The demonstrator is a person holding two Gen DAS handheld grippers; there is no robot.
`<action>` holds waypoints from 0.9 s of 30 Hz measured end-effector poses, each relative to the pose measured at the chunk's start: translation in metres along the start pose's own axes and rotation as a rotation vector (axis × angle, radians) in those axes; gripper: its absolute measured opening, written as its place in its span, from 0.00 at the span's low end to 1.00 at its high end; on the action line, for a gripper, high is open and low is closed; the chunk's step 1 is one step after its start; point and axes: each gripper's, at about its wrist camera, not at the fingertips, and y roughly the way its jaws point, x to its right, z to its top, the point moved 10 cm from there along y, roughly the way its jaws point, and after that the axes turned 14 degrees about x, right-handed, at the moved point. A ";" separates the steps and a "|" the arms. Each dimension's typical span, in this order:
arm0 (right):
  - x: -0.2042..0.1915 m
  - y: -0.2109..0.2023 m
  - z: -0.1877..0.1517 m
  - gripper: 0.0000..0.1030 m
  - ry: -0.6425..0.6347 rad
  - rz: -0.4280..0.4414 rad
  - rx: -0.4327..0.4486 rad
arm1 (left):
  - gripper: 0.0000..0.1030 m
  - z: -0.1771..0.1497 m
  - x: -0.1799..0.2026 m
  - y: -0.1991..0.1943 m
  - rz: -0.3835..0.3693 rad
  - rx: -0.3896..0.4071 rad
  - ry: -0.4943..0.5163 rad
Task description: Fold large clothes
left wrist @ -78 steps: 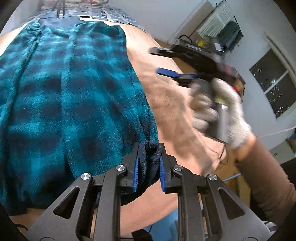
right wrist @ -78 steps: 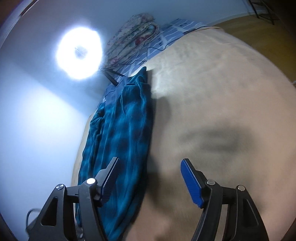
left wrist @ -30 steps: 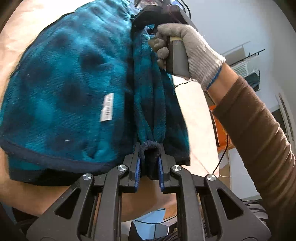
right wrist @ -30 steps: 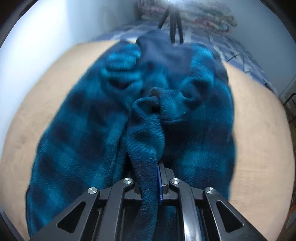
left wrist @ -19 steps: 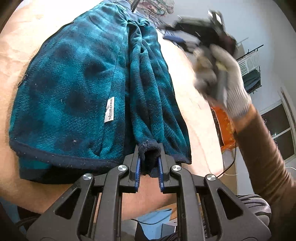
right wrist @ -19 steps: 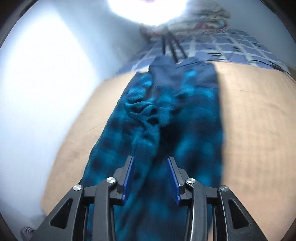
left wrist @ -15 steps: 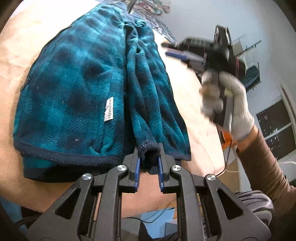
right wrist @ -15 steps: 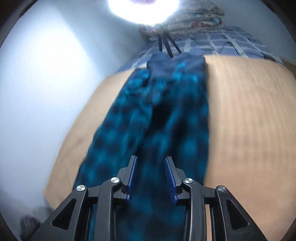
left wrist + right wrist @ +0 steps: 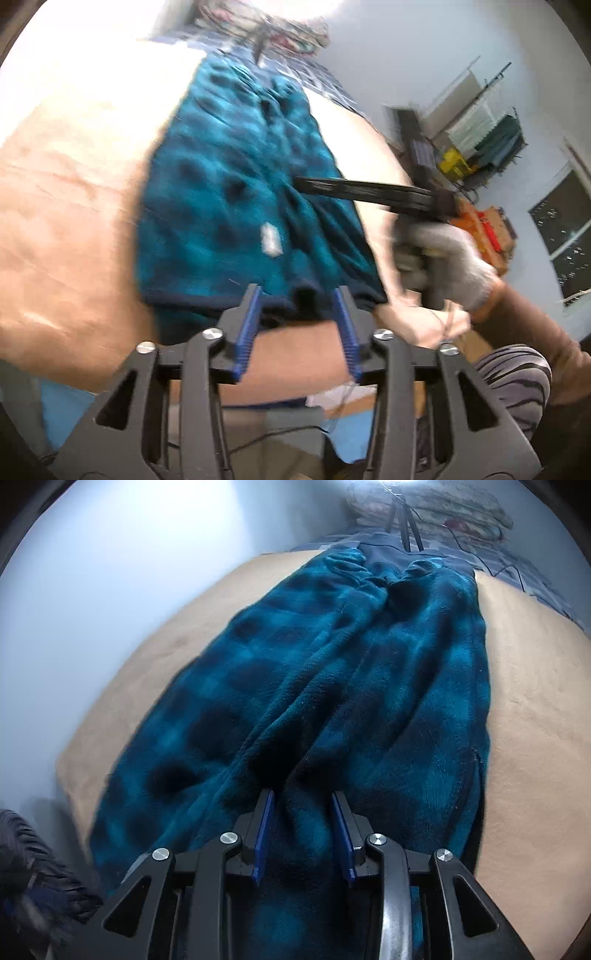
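Note:
A teal and navy plaid fleece garment (image 9: 229, 184) lies folded lengthwise on the tan bed (image 9: 74, 221), white label up. My left gripper (image 9: 298, 295) hovers just off its near dark hem; the jaws are opening and the hem lies beyond the pads, untouched. A gloved hand (image 9: 450, 262) holds my right gripper (image 9: 306, 181) low over the garment's right side. In the right wrist view the right gripper (image 9: 302, 801) stands partly open over the garment (image 9: 369, 664), a ridge of fleece between its jaws, not squeezed.
A tripod (image 9: 406, 528) and stacked quilts (image 9: 461, 506) stand at the bed's far end. A white wall (image 9: 110, 572) borders the bed on one side. A drying rack (image 9: 491, 136), boxes (image 9: 487, 229) and a window (image 9: 565, 221) lie beyond the other side.
The left gripper let go of the hem and lifted back from it. The right gripper released the fabric it had carried over and swung back to the garment's near part.

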 end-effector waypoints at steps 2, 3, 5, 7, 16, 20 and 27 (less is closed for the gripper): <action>0.004 -0.028 0.007 0.38 0.010 -0.004 0.029 | 0.54 0.013 -0.022 -0.001 0.044 0.005 -0.006; 0.005 -0.041 0.009 0.45 0.013 0.001 0.036 | 0.57 0.014 -0.030 -0.001 0.050 -0.003 -0.018; 0.004 -0.065 0.009 0.47 0.026 0.005 0.055 | 0.57 0.018 -0.055 0.008 0.072 -0.040 -0.072; -0.008 -0.083 0.003 0.47 0.050 0.022 0.073 | 0.57 0.020 -0.078 0.014 0.103 -0.057 -0.106; -0.081 -0.048 -0.069 0.51 0.009 0.058 0.037 | 0.57 -0.007 -0.118 0.057 0.087 -0.151 -0.286; -0.090 -0.028 -0.096 0.51 -0.067 -0.040 0.028 | 0.16 -0.010 -0.104 0.062 0.034 -0.153 -0.254; -0.107 -0.046 -0.066 0.12 0.039 -0.017 0.105 | 0.11 0.016 -0.097 0.017 -0.024 -0.009 -0.302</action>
